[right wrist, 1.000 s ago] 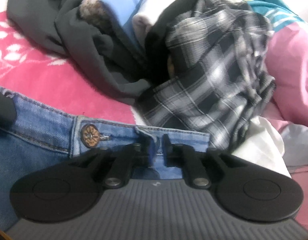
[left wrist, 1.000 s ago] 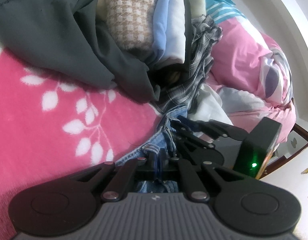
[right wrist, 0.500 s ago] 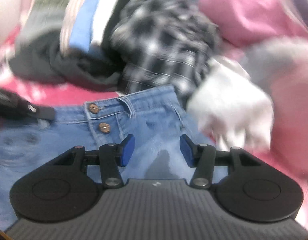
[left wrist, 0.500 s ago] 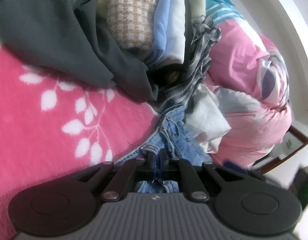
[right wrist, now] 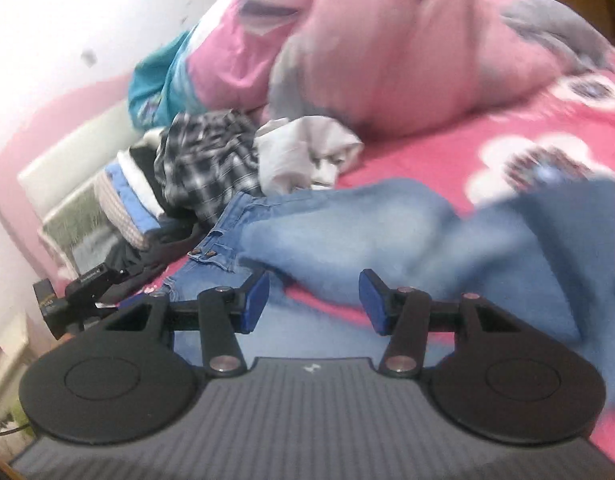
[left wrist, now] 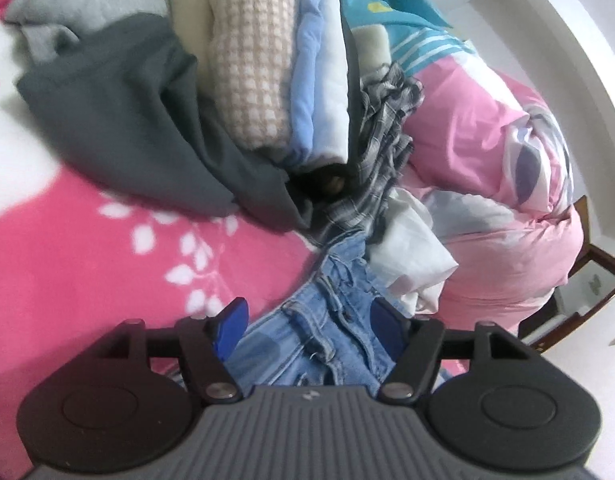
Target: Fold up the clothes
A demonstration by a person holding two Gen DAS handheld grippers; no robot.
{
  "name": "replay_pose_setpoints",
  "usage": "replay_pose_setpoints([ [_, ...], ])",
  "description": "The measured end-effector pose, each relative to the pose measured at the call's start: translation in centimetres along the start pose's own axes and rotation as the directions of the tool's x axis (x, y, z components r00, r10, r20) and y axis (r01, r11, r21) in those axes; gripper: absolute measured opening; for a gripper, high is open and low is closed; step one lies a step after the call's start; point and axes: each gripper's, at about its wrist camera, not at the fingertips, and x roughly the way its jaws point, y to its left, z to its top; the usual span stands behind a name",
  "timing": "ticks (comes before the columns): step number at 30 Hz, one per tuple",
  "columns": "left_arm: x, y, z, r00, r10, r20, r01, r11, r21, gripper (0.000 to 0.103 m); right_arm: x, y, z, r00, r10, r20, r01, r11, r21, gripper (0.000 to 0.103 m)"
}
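Jeans (right wrist: 347,224) lie spread across the pink floral blanket (left wrist: 67,272), waistband toward the heap of other clothes, legs running off to the right in the right wrist view. The left gripper (left wrist: 309,328) sits just above the waistband with its blue pads (left wrist: 231,330) standing well apart; its jaws have just been opening, and the denim lies between them without either pad pressing on it. The right gripper (right wrist: 313,300) is over the leg fabric and a strip of blanket, its jaws moderately wide and nothing clamped in them. In that same view the left gripper's black body (right wrist: 79,292) pokes in from the left edge, near the brown waist buttons (right wrist: 205,254).

Behind the jeans is a folded stack (left wrist: 291,72): a beige houndstooth knit, something light blue, something white. A dark grey garment (left wrist: 139,132) slumps to its left, a black-and-white plaid shirt (right wrist: 207,160) and a crumpled white cloth (right wrist: 303,152) lie to its right. A pink duvet (left wrist: 487,184) with grey patches bulges further right, with a teal striped cloth (left wrist: 411,24) above it.

A small pale mark sits on each gripper's ribbed grey body, too small to read. No lettering is legible on any garment.
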Motion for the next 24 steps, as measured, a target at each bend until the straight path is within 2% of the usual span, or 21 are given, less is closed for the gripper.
replay_pose_setpoints([
  [3, -2.3, -0.7, -0.3, 1.0, 0.017, -0.022, -0.016, 0.999, 0.044, 0.068, -3.7, -0.9, -2.6, 0.999, -0.011, 0.035, 0.009, 0.999, 0.042, 0.049],
  [5, -3.8, -1.1, -0.8, 0.999, 0.02, -0.039, -0.017, 0.998, 0.068, 0.068, -5.9, -0.7, -4.3, 0.998, -0.006, 0.064, 0.004, 1.0, 0.019, 0.049],
  [7, -5.1, -1.3, -1.5, 0.998, 0.018, -0.057, -0.013, 0.997, 0.076, 0.068, -7.1, -0.3, -6.1, 0.996, 0.01, 0.086, -0.007, 0.999, -0.036, 0.049],
  [10, -5.9, -1.1, -2.7, 0.997, 0.021, -0.08, -0.017, 0.998, 0.059, 0.068, -6.3, 2.1, -7.8, 0.996, 0.039, 0.081, -0.023, 0.981, -0.192, 0.049],
  [15, -4.6, -0.3, -3.6, 0.994, 0.065, -0.083, -0.063, 0.998, 0.02, 0.058, 0.0, 6.7, -9.3, 0.991, 0.132, -0.007, -0.121, 0.886, -0.447, 0.048],
  [17, -4.0, 0.2, -3.9, 0.992, 0.095, -0.078, -0.095, 0.995, 0.0, 0.047, 2.7, 8.7, -9.7, 0.989, 0.141, -0.053, -0.148, 0.842, -0.52, 0.046],
  [20, -3.0, 1.1, -4.2, 0.99, 0.11, -0.083, -0.113, 0.993, -0.042, 0.041, 5.8, 10.9, -10.1, 0.994, 0.089, -0.062, -0.108, 0.765, -0.635, 0.046],
  [22, -2.7, 1.2, -4.4, 0.991, 0.107, -0.078, -0.11, 0.994, -0.029, 0.041, 7.7, 11.6, -10.4, 0.998, 0.033, -0.06, -0.066, 0.705, -0.706, 0.046],
  [24, -2.7, 1.2, -4.5, 0.992, 0.104, -0.074, -0.105, 0.994, -0.007, 0.04, 9.1, 11.4, -10.4, 0.997, -0.026, -0.067, -0.032, 0.677, -0.735, 0.046],
])
